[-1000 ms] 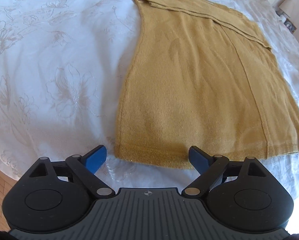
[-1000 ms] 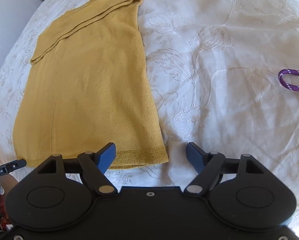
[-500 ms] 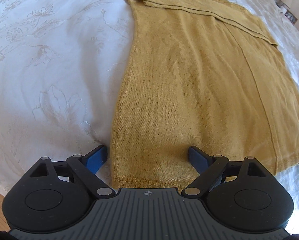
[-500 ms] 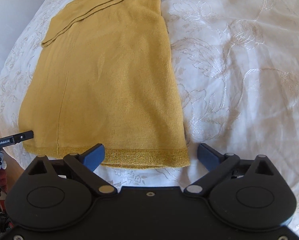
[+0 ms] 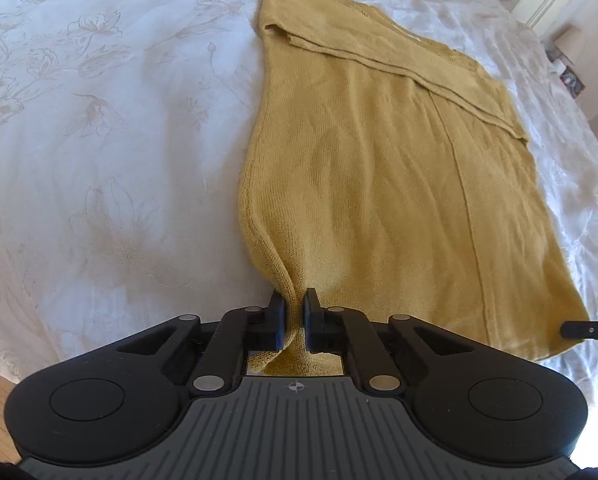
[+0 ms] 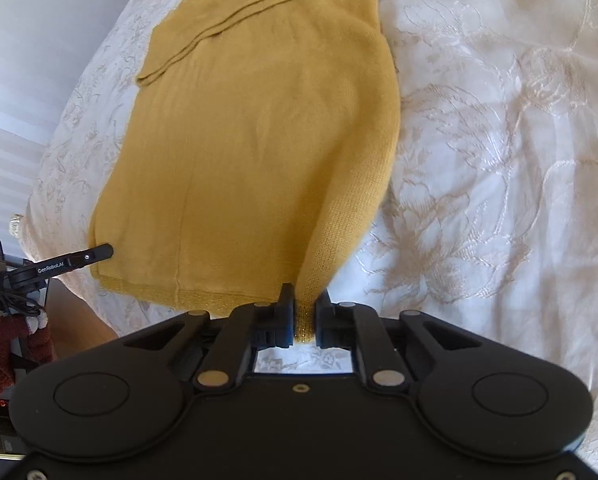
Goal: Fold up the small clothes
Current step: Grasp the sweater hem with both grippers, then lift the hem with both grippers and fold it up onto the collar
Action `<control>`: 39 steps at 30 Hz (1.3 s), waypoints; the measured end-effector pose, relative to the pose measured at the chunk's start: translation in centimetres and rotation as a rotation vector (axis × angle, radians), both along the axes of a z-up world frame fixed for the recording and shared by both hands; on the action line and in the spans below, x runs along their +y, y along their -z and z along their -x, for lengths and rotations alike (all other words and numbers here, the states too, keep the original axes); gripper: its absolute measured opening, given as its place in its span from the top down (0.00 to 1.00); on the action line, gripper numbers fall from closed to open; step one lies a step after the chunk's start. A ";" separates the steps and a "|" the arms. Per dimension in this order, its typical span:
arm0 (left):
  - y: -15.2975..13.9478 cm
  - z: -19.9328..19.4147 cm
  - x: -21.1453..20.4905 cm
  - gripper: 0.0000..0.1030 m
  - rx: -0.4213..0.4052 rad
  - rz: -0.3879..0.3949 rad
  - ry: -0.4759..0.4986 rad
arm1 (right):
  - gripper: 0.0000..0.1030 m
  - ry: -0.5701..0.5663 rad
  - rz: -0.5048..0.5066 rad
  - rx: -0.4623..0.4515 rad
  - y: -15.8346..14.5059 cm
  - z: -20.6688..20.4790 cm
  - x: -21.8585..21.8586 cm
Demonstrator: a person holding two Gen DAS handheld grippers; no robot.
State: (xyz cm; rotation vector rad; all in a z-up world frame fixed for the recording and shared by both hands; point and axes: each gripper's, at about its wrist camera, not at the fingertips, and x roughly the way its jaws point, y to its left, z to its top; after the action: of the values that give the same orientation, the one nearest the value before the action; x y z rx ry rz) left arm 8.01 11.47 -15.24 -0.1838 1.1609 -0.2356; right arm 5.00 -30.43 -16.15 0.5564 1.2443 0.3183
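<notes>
Both hem corners of yellow garment (image 5: 379,184) newly pinched; left gripper (image 5: 294,312), right gripper (image 6: 303,316).

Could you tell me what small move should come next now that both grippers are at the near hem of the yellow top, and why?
Probably lift both corners together and carry them toward the far end. The left gripper is shut on one hem corner of the yellow top; the right gripper is closing with the other corner pinched between its pads, and the rest lies flat on the white bedspread.
</notes>
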 end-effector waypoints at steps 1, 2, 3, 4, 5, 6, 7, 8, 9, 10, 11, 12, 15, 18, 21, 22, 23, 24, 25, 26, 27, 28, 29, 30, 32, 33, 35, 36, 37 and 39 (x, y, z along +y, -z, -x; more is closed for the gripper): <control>-0.4 -0.1 0.0 0.93 -0.003 0.008 -0.007 | 0.82 0.005 -0.013 -0.014 -0.5 -0.2 -0.2; -0.9 -0.3 0.1 0.93 -0.010 0.013 -0.015 | 0.82 0.014 -0.032 -0.033 -1.1 -0.6 -0.6; -1.4 -0.4 0.0 0.93 -0.019 0.021 -0.021 | 0.82 0.024 -0.050 -0.051 -1.7 -0.9 -1.0; -1.9 -0.8 0.0 0.93 -0.028 0.025 -0.031 | 0.82 0.034 -0.069 -0.065 -2.1 -1.3 -1.3; -2.4 -1.1 -0.2 0.93 -0.038 0.031 -0.041 | 0.82 0.045 -0.085 -0.080 -2.6 -1.7 -1.8; -2.9 -1.5 -0.3 0.93 -0.052 0.040 -0.053 | 0.82 0.054 -0.097 -0.094 -2.9 -2.1 -2.1; -3.4 -1.8 -0.3 0.93 -0.060 0.048 -0.063 | 0.82 0.065 -0.110 -0.107 -3.3 -2.7 -2.6; -3.9 -2.3 -0.5 0.93 -0.071 0.057 -0.077 | 0.82 0.073 -0.119 -0.117 -3.7 -3.1 -2.8; -4.5 -2.9 -0.6 0.93 -0.085 0.068 -0.095 | 0.82 0.083 -0.129 -0.132 -4.0 -3.7 -3.1; -4.9 -3.4 -0.6 0.93 -0.095 0.076 -0.107 | 0.82 0.091 -0.135 -0.143 -4.3 -4.2 -3.3; -5.5 -4.1 -0.7 0.93 -0.111 0.091 -0.124 | 0.82 0.098 -0.139 -0.153 -4.6 -4.7 -3.5; -6.1 -4.8 -0.7 0.93 -0.125 0.103 -0.134 | 0.82 0.108 -0.140 -0.166 -5.0 -5.5 -3.6; -7.6 -7.1 -0.7 0.93 -0.174 0.121 -0.145 | 0.82 0.145 -0.151 -0.206 -6.0 -7.3 -3.9; -9.1 -10.0 -0.6 0.93 -0.219 0.150 -0.131 | 0.82 0.189 -0.154 -0.245 -7.0 -9.3 -4.5; -10.0 -13.7 -0.8 0.93 -0.251 0.176 -0.100 | 0.82 0.250 -0.150 -0.277 -7.5 -11.6 -4.9; -10.1 -14.8 -0.9 0.93 -0.254 0.181 -0.091 | 0.82 0.272 -0.145 -0.285 -7.6 -12.5 -5.1; -10.1 -16.1 -0.9 0.93 -0.255 0.185 -0.080 | 0.82 0.295 -0.135 -0.290 -7.6 -13.3 -5.2; -10.0 -17.3 -0.9 0.93 -0.257 0.190 -0.069 | 0.82 0.322 -0.120 -0.294 -7.7 -14.4 -5.3; -9.9 -18.4 -0.9 0.93 -0.256 0.196 -0.065 | 0.82 0.345 -0.112 -0.297 -7.5 -15.4 -5.5; -9.7 -19.6 -0.9 0.93 -0.254 0.202 -0.061 | 0.82 0.363 -0.106 -0.297 -7.4 -16.2 -5.6; -9.4 -20.9 -1.0 0.93 -0.252 0.204 -0.059 | 0.82 0.387 -0.097 -0.296 -7.1 -17.5 -5.8; -9.1 -21.9 -1.1 0.93 -0.249 0.203 -0.059 | 0.82 0.404 -0.091 -0.294 -6.8 -18.5 -5.9; -8.7 -22.8 -1.1 0.93 -0.244 0.201 -0.061 | 0.82 0.417 -0.084 -0.290 -6.5 -19.5 -6.1; -8.4 -23.7 -1.1 0.93 -0.237 0.202 -0.066 | 0.82 0.426 -0.074 -0.286 -6.2 -20.4 -6.2; -7.5 -25.6 -1.0 0.93 -0.223 0.212 -0.083 | 0.82 0.434 -0.056 -0.273 -5.6 -22.4 -6.3; -7.2 -26.4 -0.8 0.93 -0.220 0.209 -0.089 | 0.82 0.434 -0.048 -0.265 -5.2 -23.3 -6.3; -6.6 -27.6 -0.9 0.93 -0.210 0.195 -0.094 | 0.82 0.426 -0.034 -0.248 -4.5 -24.9 -6.1; -6.3 -28.1 -1.0 0.93 -0.207 0.185 -0.091 | 0.82 0.420 -0.025 -0.239 -4.2 -25.7 -6.0; -6.0 -28.6 -1.0 0.92 -0.205 0.169 -0.080 | 0.82 0.416 -0.019 -0.229 -3.8 -26.3 -6.0; -5.6 -29.1 -1.3 0.92 -0.200 0.115 -0.041 | 0.82 0.412 -0.006 -0.208 -3.1 -27.4 -6.1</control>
State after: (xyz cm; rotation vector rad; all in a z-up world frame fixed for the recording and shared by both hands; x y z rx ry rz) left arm 37.10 10.17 -9.61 -0.2785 0.9443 -0.2781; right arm 32.35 -36.48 -13.09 0.7491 0.9030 0.0308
